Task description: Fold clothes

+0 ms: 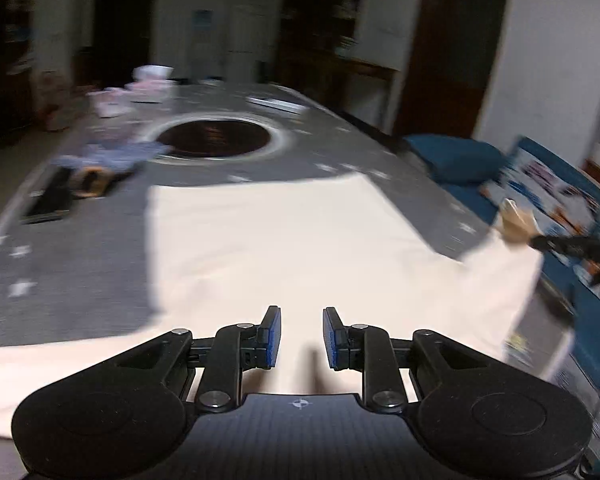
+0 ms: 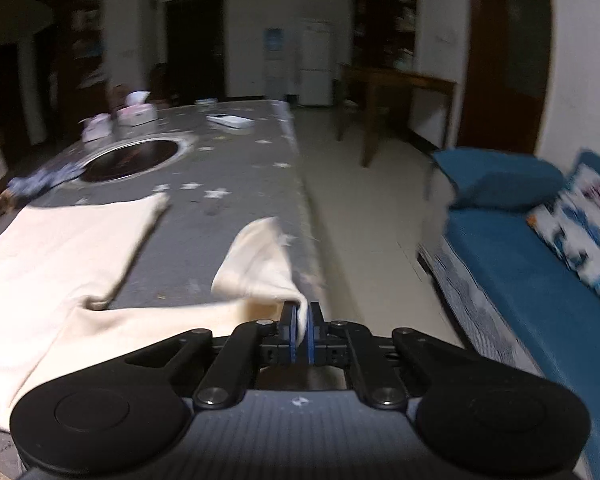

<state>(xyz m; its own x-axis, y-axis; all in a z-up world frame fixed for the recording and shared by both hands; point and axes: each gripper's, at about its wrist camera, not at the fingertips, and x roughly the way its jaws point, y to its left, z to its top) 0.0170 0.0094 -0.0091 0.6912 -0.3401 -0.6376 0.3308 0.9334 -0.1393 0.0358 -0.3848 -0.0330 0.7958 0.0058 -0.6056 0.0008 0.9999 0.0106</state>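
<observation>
Grey star-print table (image 2: 236, 168) edge beside your right gripper (image 2: 300, 336), pinching the cream garment's (image 1: 268, 240) sleeve (image 2: 260, 264), bare floor (image 2: 364, 216) beyond, your left gripper (image 1: 300, 338) spread, empty over the cloth.

Both cameras ride low behind their own hand-held gripper, tilted down along the grey star-patterned desk (image 1: 80, 272) toward the far wall. The left one sits close over the cream cloth garment (image 1: 268, 240); the right looks along the desk's right edge. Both share the round dark inset (image 2: 134, 158).
</observation>
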